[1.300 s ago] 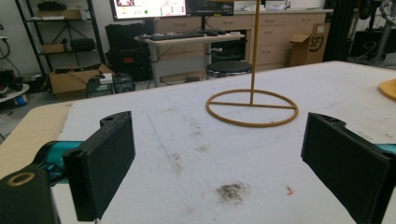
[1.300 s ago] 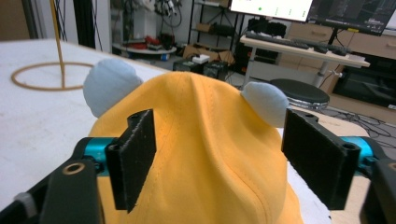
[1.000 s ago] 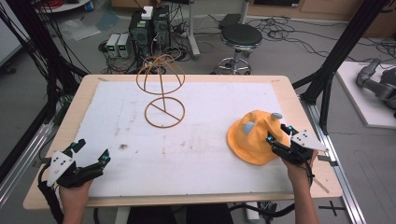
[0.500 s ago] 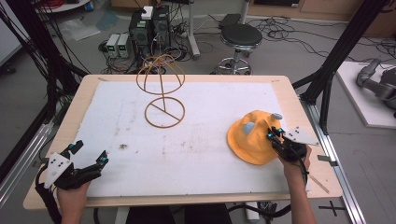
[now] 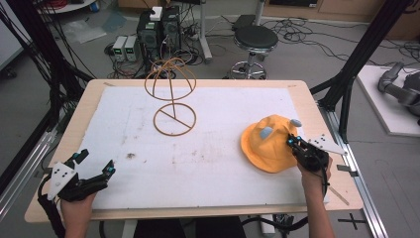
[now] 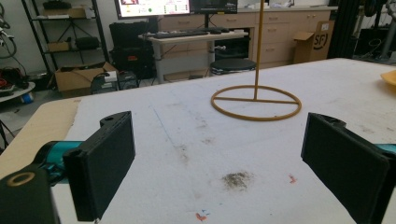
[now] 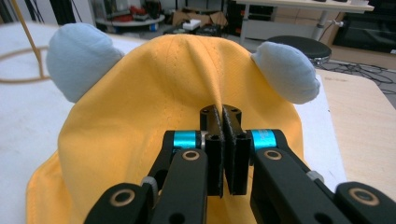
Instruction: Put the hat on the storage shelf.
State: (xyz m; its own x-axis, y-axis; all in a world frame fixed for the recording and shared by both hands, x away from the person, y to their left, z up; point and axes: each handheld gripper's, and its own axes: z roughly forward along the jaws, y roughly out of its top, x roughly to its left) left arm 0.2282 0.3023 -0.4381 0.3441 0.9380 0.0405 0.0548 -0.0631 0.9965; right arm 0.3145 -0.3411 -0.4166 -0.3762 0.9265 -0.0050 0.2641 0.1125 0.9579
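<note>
My right jaws [image 7: 222, 122] have just been closing and now pinch a fold of the yellow hat [image 5: 270, 144] at the worktop's [image 5: 213, 188] right, the stand [image 5: 171, 99] up-left, my left jaws [image 5: 94, 161] wide, empty.

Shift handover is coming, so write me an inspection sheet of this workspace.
Surface: white table mat, stained, dark smudge at its left.
Job's things: yellow fabric hat with pale blue ears, lying at right; tan wire hat stand with ring base, bare.
Clutter: nothing seen.
Grippers: right tool has just been closing, now pinching a fold of the hat; left tool open, nothing between its jaws.
Cables: tangled on the floor behind the table.
Surroundings: black stool, computer towers.
</note>
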